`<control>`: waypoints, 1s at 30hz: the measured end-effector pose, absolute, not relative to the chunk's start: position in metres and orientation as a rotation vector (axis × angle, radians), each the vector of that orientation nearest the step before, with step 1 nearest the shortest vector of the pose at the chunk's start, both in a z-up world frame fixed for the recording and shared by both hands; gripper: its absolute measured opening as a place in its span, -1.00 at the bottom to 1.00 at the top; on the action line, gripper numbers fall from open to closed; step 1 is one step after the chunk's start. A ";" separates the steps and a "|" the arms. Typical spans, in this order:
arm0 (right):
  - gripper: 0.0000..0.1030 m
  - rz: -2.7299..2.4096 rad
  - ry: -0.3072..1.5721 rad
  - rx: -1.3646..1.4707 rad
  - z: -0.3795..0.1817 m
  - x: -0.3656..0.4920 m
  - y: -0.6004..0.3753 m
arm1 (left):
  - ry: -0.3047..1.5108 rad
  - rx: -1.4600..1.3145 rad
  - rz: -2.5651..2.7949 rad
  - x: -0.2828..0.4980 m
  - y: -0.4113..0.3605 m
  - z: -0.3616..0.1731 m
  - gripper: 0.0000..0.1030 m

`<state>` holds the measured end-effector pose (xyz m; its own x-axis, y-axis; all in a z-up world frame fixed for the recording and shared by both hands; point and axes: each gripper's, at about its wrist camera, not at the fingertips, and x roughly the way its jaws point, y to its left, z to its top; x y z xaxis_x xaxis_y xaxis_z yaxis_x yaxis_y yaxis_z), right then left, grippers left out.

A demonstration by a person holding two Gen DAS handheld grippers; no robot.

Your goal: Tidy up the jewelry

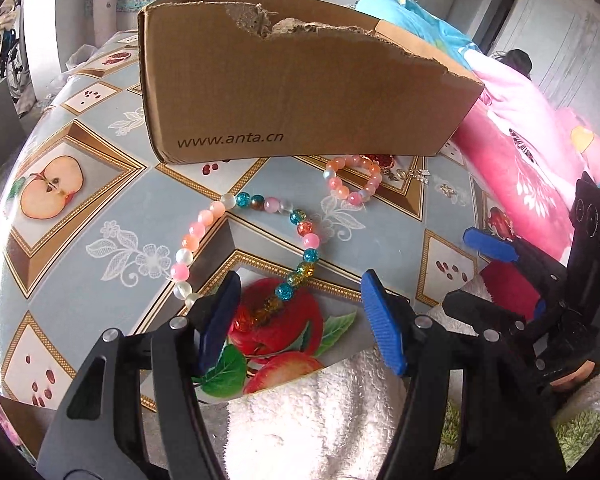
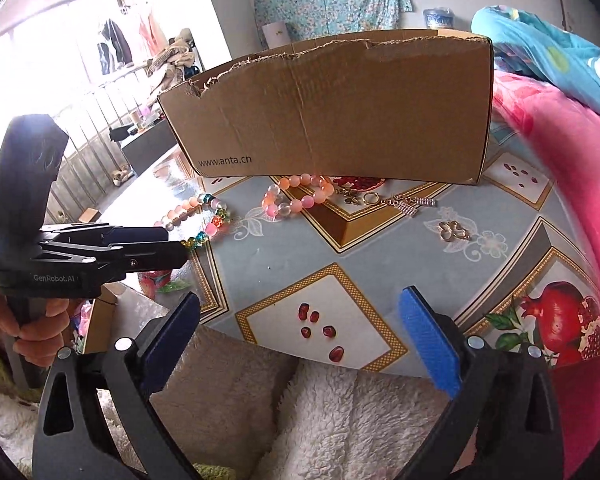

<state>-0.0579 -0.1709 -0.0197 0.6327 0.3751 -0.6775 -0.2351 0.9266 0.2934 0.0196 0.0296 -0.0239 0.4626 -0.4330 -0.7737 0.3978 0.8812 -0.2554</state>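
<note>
Desk (image 2: 260,280) carries a torn cardboard box (image 1: 292,92) at its far side. Long bead necklace (image 1: 256,236) loops from the box toward the left gripper (image 1: 300,312), fingers spread astride its near end, not pinching. Small bead bracelet (image 2: 296,196) and metal charms (image 2: 454,232) lie before the box. Right gripper (image 2: 300,344) fingers spread wide, empty

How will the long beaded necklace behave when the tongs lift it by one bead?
The long beaded necklace lies in a loose curve, so it is probably floppy and will dangle. Its round glossy beads may slip between the pads.
</note>
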 end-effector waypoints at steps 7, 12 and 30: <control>0.63 0.407 0.795 0.226 0.002 -0.056 -0.170 | 0.851 -0.023 -0.413 0.015 0.051 -0.004 0.15; 0.26 0.529 0.804 0.277 0.010 -0.032 -0.149 | 0.846 0.120 -0.282 0.027 0.051 -0.007 -0.04; -0.68 0.488 0.941 0.084 -0.013 0.018 -0.085 | 0.884 0.180 -0.328 0.057 0.042 -0.026 -0.52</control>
<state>0.0176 -0.0847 -0.0127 0.4893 0.4371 -0.7547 -0.3653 0.8885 0.2777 0.0568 0.0418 -0.0256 0.5888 -0.2065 -0.7815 0.3539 0.9351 0.0195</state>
